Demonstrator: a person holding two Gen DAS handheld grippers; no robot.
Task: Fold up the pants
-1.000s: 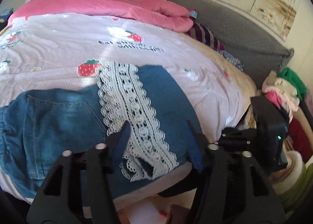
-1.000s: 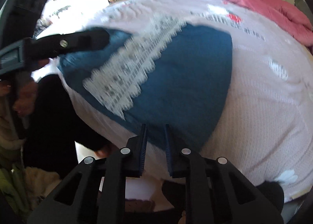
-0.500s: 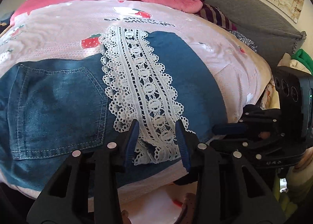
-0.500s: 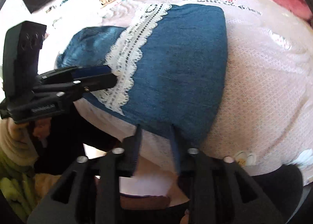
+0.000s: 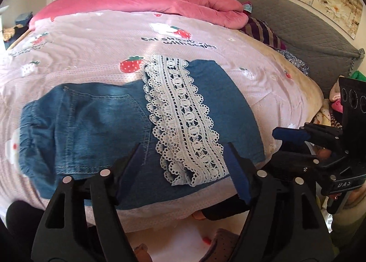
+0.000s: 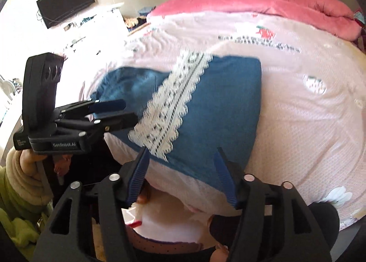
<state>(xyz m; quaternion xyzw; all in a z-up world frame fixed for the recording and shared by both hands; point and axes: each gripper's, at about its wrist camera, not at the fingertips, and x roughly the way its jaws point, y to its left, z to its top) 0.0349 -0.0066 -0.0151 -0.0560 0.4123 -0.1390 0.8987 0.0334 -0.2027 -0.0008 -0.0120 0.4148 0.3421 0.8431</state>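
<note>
Across the bed (image 5: 96,40), near its front edge, our pants (image 5: 96,124) now lie folded over, the white lace strip (image 5: 183,111) running down the top layer. Both claws have let go since a second ago: the left claw (image 5: 183,161) and right claw (image 6: 180,166) are opening wide above the denim, empty, so this fold looks finished

The pants (image 5: 128,124) are blue denim, folded over and lying flat on the pink strawberry bedspread (image 5: 91,40) near the bed's front edge. A band of white lace (image 5: 183,120) runs across the top fold. A stitched back pocket (image 5: 103,129) shows on the paler half; the other half is darker and plain. The waistband end looks gathered, though it blurs there.
</note>
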